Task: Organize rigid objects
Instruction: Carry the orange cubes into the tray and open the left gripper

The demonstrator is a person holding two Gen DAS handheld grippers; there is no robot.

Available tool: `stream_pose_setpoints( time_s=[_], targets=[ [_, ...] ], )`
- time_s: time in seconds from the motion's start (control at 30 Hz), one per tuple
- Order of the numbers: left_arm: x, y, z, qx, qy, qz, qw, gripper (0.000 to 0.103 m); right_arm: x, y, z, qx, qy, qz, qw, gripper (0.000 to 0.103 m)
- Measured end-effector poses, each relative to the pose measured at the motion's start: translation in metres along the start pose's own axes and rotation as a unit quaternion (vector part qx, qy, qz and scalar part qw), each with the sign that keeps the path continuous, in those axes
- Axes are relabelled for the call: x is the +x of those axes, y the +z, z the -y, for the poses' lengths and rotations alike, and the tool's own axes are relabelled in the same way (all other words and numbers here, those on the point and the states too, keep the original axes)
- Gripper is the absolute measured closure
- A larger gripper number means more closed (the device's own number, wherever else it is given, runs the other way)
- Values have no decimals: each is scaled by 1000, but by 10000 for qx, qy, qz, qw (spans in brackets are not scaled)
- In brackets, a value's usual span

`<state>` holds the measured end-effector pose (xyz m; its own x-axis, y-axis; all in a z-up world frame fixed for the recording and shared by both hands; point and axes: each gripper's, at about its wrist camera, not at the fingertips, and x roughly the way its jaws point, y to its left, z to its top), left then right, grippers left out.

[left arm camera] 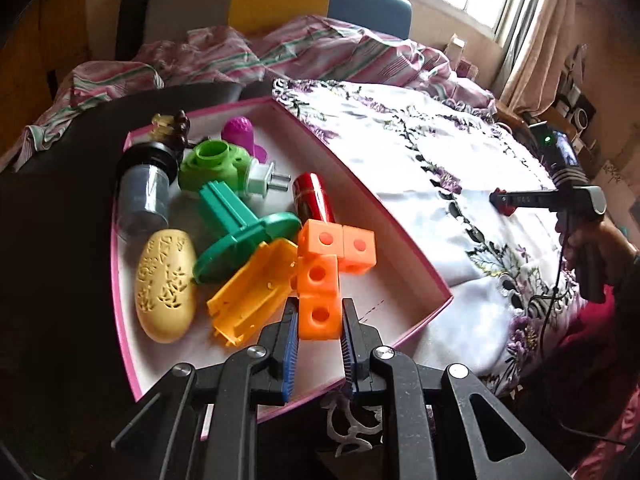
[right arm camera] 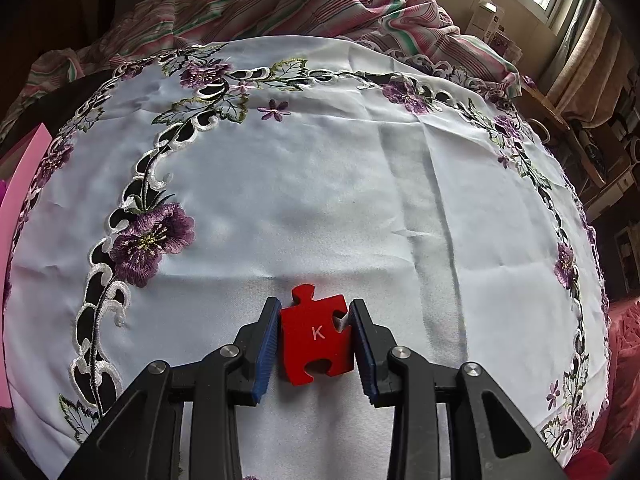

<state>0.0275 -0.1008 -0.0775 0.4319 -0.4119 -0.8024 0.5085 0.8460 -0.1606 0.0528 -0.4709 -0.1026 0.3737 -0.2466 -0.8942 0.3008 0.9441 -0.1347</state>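
- Left gripper (left arm camera: 319,322): jaws pinching the nearest cube of an orange block cluster (left arm camera: 326,274), blue pads tight against its two sides.
- Cluster itself: four linked cubes with round holes, lying inside the pink-rimmed box (left arm camera: 420,280) near its front right corner.
- Just left of the cluster: a yellow-orange plastic shell (left arm camera: 250,292), touching the cubes; past that, a pale yellow perforated oval case (left arm camera: 166,284).
- Farther back in the box: a teal finned piece on a round base (left arm camera: 240,232), a red cylinder (left arm camera: 314,198), a green plug-in device with metal prongs (left arm camera: 224,166), a grey cup with a black cap (left arm camera: 146,188), a magenta piece (left arm camera: 240,132).
- Right gripper (right arm camera: 314,336): jaws pinching a red puzzle piece (right arm camera: 316,338) marked K, flat against the white embroidered cloth (right arm camera: 320,200) on the tabletop.
- Puzzle piece well apart from the box, out on the cloth's bare middle.
- Behind the cloth: a striped pink sheet (right arm camera: 320,4), crumpled.
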Motion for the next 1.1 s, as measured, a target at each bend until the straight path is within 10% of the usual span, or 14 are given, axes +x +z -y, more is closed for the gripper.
stream_pose_setpoints(
  time_s=[1.1],
  targets=[
    [-28,-3,-14,-203,617,383,9972,73,-18,5,-10,6,271,295,9992,71]
  ],
)
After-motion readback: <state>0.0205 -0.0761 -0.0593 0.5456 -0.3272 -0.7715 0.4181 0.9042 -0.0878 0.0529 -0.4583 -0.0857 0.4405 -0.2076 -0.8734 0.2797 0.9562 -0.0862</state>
